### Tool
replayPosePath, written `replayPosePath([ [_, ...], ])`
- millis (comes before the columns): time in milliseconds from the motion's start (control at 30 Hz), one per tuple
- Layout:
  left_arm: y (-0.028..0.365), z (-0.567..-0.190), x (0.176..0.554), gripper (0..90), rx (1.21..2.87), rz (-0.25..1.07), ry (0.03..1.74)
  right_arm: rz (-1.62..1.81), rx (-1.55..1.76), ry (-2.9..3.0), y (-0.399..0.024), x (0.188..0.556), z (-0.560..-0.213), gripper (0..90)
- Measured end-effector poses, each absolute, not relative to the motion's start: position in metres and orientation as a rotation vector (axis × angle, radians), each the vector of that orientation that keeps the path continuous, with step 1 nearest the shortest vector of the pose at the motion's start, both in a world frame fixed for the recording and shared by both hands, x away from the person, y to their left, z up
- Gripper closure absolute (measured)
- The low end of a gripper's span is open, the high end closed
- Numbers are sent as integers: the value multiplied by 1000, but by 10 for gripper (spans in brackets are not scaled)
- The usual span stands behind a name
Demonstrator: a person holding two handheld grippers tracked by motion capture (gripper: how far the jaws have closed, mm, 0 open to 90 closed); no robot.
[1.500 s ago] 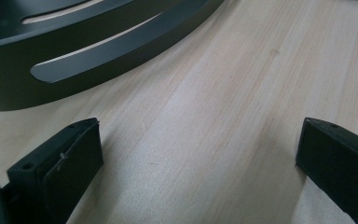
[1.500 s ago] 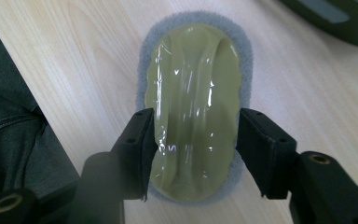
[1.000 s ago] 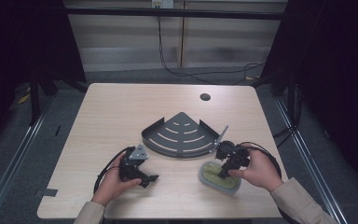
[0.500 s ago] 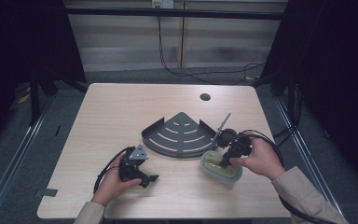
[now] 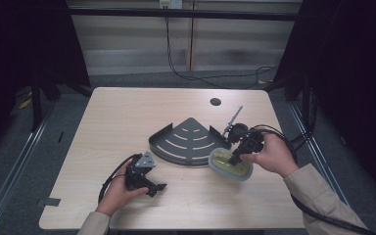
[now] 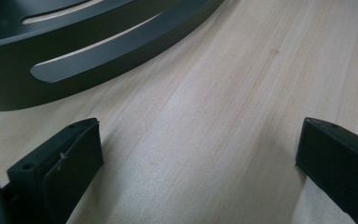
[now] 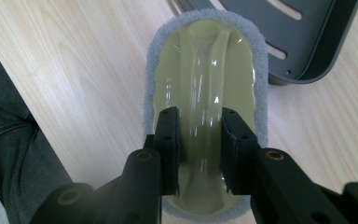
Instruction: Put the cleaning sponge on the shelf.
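Observation:
An oval scrub pad (image 5: 231, 166) with a yellow-green plastic top and a grey fuzzy rim hangs just off the table, beside the right corner of a dark grey fan-shaped slotted rack (image 5: 188, 142). My right gripper (image 5: 235, 159) is shut on the raised ridge along the pad's top. The right gripper view shows both jaws of that gripper (image 7: 199, 135) clamped on the ridge of the pad (image 7: 200, 70), with the rack (image 7: 303, 42) at the upper right. My left gripper (image 5: 155, 188) rests on the table at the front left, open. Nothing is between the jaws of the left gripper (image 6: 198, 154); the rack's wall (image 6: 74, 51) is ahead of it.
The light wooden table (image 5: 127, 112) has a small round hole (image 5: 215, 102) near its back edge. Cables trail from both grippers. Dark floor and rails surround the table. A sleeve (image 7: 9, 154) shows at the left of the right gripper view.
My right gripper has lifted the scrub pad and carried it away from the front edge, toward the rack's right corner. The left gripper has stayed put.

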State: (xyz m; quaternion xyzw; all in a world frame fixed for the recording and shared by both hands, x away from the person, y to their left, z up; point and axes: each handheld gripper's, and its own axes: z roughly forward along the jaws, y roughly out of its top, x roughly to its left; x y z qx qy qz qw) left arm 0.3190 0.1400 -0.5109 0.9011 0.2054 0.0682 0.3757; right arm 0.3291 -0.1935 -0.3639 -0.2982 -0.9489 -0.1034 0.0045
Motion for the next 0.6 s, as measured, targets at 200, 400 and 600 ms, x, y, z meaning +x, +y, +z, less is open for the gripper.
replayPosePath([
  [200, 140, -511, 319, 0, 2305, 174, 529, -334, -931, -2991, -190, 335, -357, 711],
  [400, 140, -511, 319, 0, 2304, 174, 529, -350, -949, -2998, -188, 344, -353, 711],
  [600, 140, -511, 319, 0, 2306, 176, 530, -364, -986, -2987, -188, 355, -351, 712],
])
